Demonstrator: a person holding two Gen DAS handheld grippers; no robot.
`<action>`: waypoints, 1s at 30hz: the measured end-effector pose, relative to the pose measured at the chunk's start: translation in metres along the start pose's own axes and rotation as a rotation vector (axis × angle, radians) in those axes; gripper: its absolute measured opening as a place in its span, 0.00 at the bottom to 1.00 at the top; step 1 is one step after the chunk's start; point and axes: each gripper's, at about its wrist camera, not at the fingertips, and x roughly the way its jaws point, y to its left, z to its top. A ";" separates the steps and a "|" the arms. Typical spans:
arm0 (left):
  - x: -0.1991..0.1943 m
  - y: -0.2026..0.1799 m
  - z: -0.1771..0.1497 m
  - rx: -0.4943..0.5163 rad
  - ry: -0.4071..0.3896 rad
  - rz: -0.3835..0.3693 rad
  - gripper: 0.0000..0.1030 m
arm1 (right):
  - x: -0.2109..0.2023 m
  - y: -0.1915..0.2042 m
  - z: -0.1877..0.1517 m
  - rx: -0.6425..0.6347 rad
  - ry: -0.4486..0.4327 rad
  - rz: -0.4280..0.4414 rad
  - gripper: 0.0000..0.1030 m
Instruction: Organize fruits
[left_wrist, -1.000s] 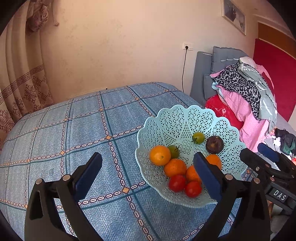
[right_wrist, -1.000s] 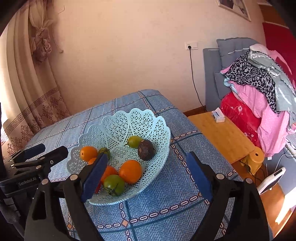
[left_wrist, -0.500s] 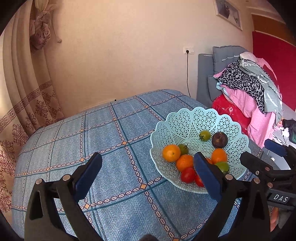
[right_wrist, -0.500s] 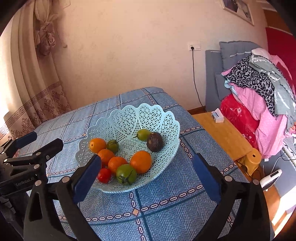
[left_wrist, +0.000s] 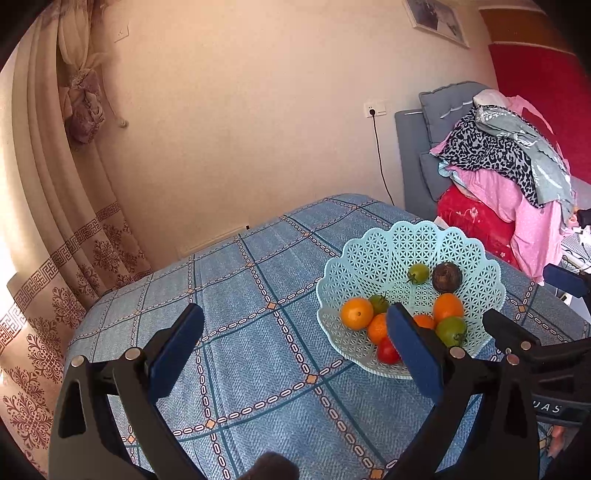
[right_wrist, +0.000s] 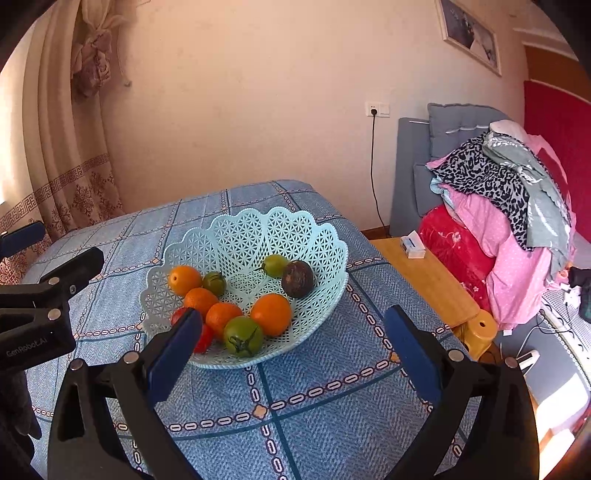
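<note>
Sitting near the right edge of the surface (right_wrist: 314, 413), which is covered with a blue checked cloth, the pale blue lattice basket (right_wrist: 236, 236) holds all the fruit in view. Inside it, a dark brown round fruit (right_wrist: 297, 278) lies against a small green tomato (right_wrist: 275, 265) toward the far right wall. An orange (right_wrist: 270, 314) and a larger green tomato (right_wrist: 243, 336) sit side by side at the near rim, with two more oranges (right_wrist: 201, 298) and red tomatoes (right_wrist: 203, 338) packed to their left. Another orange (right_wrist: 184, 280) rests by the left wall, next to a dark green tomato (right_wrist: 214, 282). The right claw (right_wrist: 291, 354) is released, its blue pads spread wide and empty, hovering over the cloth just in front of the basket. The left claw (left_wrist: 295, 358) is likewise released and holds nothing, poised above the bare cloth to the left of the basket (left_wrist: 388, 251), its right pad overlapping the fruit in that view. Beyond the right edge stands a low wooden side table (right_wrist: 428, 280) with a small box (right_wrist: 413, 244), and a pile of clothes (right_wrist: 498, 199) lies on a grey seat.
</note>
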 end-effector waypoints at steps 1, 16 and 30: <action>-0.001 0.000 0.000 0.005 -0.001 0.004 0.97 | -0.001 0.000 -0.001 -0.001 -0.001 -0.001 0.95; -0.002 0.016 -0.032 -0.018 0.042 0.063 0.97 | -0.007 0.019 -0.013 -0.085 -0.039 -0.038 0.95; 0.012 0.014 -0.043 -0.017 0.069 0.074 0.97 | 0.000 0.029 -0.021 -0.153 0.001 -0.142 0.95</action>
